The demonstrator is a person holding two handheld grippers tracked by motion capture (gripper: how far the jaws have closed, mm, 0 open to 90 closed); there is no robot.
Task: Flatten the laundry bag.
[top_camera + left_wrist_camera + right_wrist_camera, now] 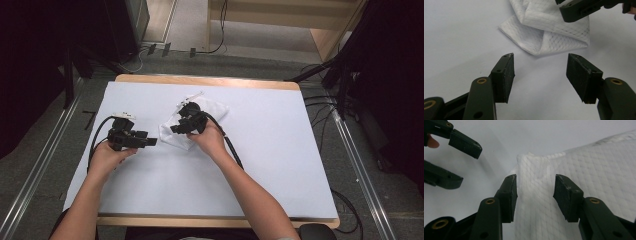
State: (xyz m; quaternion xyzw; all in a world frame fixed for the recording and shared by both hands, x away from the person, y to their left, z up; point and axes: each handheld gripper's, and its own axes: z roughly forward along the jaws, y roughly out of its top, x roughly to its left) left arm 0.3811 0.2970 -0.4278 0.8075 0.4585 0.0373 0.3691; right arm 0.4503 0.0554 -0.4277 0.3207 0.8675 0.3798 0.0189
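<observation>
White-covered surface (280, 165): mesh bag (212, 111) lies crumpled beneath the parted right gripper (535, 188), unpinched; left gripper (540, 72) gapes empty, just beside it.

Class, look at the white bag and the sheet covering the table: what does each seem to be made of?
White bag: likely soft synthetic mesh fabric, matte; a net grid and limp folds show. Sheet: smooth, matte, pale, perhaps paper or plastic; it lies flat without weave.
</observation>
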